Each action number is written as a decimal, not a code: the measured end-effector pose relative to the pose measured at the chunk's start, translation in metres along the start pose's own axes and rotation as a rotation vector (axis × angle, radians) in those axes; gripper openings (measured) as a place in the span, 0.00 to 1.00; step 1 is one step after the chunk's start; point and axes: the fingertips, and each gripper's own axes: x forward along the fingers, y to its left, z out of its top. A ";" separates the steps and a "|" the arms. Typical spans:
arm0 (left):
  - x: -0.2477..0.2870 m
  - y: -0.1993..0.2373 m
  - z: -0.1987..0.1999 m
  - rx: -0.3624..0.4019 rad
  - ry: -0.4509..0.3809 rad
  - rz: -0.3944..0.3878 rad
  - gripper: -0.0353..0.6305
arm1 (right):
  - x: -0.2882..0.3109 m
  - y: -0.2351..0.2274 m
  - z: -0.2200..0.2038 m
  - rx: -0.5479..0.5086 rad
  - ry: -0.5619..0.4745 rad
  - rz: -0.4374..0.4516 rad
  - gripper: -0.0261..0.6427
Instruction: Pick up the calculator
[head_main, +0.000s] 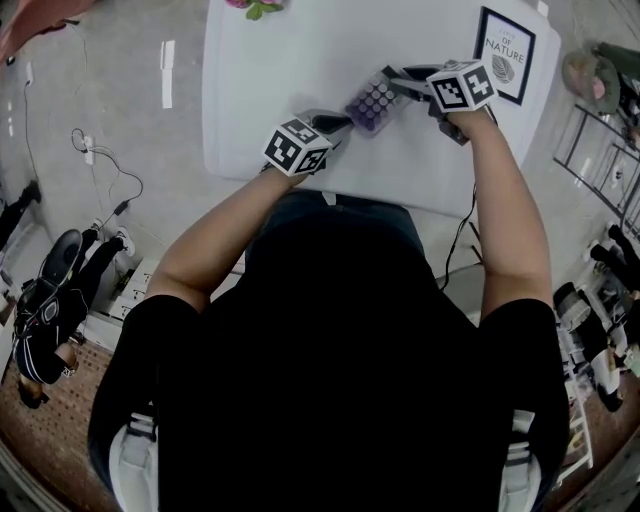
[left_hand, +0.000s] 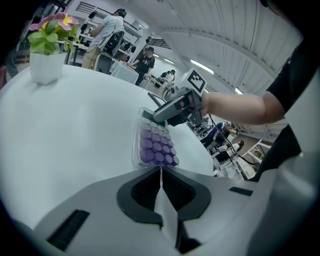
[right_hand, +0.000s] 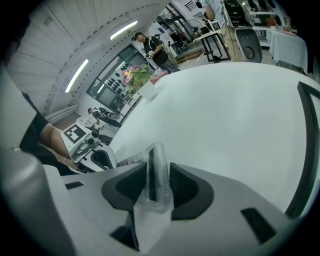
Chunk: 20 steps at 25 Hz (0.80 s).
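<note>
The calculator (head_main: 372, 103), a clear-cased slab with purple round keys, is over the white table (head_main: 290, 90). My right gripper (head_main: 392, 80) is shut on its far end; in the right gripper view the clear edge (right_hand: 156, 165) stands upright between the pads of the right gripper (right_hand: 156, 176). In the left gripper view the calculator (left_hand: 157, 145) lies just beyond the tips of my left gripper (left_hand: 161, 172), whose jaws are together with nothing between them. The right gripper (left_hand: 172, 107) grips the far end there. In the head view the left gripper (head_main: 338, 122) sits at the calculator's near end.
A white pot with pink flowers (left_hand: 46, 65) stands at the table's far side. A black-framed sign (head_main: 505, 55) lies at the table's right corner. The table's near edge (head_main: 330, 188) runs right in front of the person's body. Cables and shoes lie on the floor at left.
</note>
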 end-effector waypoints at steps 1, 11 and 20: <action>-0.001 0.000 -0.001 0.000 -0.001 -0.001 0.10 | 0.000 0.001 0.000 0.002 -0.003 0.008 0.27; -0.001 0.003 -0.005 0.012 0.007 0.001 0.09 | 0.001 0.011 -0.004 0.071 0.010 0.143 0.25; 0.002 0.004 -0.010 0.026 0.031 0.010 0.09 | -0.004 0.027 -0.004 0.112 0.029 0.238 0.22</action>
